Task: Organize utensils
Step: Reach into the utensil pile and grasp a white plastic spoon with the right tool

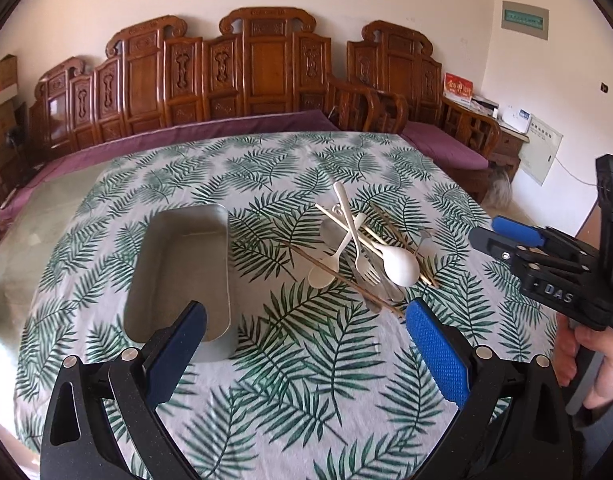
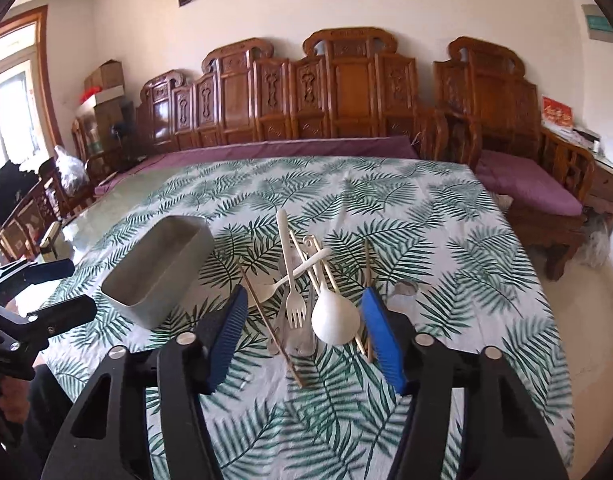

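Both claws empty: my right gripper (image 2: pixel 302 332) jaws apart above the utensil pile (image 2: pixel 306 292), my left gripper (image 1: pixel 306 344) jaws wide near the grey metal tray (image 1: pixel 186 264). Pile lies just right of tray on leaf-print tablecloth (image 1: pixel 306 380).

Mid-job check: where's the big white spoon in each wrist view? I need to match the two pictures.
Left wrist: big white spoon lies right of centre, bowl nearest the camera, atop the utensil pile.
Right wrist: the spoon sits at centre, between the right gripper fingers' tips.
Shared landmark: the grey tray, left of the pile in both.
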`<state>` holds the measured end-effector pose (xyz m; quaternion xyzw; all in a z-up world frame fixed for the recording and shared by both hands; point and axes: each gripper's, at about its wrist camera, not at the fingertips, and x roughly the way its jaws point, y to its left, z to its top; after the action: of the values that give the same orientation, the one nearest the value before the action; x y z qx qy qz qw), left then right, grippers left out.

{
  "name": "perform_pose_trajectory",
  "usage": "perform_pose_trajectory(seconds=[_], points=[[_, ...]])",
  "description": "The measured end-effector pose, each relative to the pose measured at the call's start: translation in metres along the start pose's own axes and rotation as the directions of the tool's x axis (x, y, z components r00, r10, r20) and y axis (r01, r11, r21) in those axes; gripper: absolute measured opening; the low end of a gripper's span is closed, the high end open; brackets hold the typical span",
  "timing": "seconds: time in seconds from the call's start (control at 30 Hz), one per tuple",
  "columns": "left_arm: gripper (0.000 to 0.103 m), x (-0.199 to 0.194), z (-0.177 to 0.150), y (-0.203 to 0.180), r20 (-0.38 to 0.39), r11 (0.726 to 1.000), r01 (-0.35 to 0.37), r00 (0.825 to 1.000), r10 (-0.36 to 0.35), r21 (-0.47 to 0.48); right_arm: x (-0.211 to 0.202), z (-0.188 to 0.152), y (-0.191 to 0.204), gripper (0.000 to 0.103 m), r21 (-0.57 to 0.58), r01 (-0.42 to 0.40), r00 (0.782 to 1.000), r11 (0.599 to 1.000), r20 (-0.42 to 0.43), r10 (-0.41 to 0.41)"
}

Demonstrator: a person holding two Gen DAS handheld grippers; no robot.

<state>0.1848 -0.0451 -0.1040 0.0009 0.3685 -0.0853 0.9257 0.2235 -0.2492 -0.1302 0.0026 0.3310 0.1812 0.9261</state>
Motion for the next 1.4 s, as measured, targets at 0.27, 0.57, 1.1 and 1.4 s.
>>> perform_pose_trajectory(seconds=[0.27, 0.57, 1.1, 1.4], points=[[0.095, 0.038, 0.014, 0.011, -0.016, 1.000, -0.007, 1.000, 0.007, -0.025, 0.078, 0.013, -0.003, 0.048, -0.058, -0.107, 0.992, 0.993, -0.077, 0.103], [0.084, 0.065, 0.012, 0.014, -0.052, 0.997, 0.005, 0.999, -0.009, -0.079, 0.162, 0.011, -0.001, 0.035, -0.082, -0.177, 0.967, 0.981, -0.203, 0.158], [0.080, 0.095, -0.001, -0.004, -0.120, 0.997, -0.013, 0.993, 0.003, -0.082, 0.161, 0.015, -0.015, 0.007, -0.035, -0.235, 0.952, 0.971, -0.208, 0.223], [0.065, 0.144, 0.003, -0.036, -0.210, 0.996, 0.019, 0.977, -0.037, -0.086, 0.117, 0.021, -0.057, 0.007, 0.020, -0.210, 0.968, 0.977, -0.134, 0.211]])
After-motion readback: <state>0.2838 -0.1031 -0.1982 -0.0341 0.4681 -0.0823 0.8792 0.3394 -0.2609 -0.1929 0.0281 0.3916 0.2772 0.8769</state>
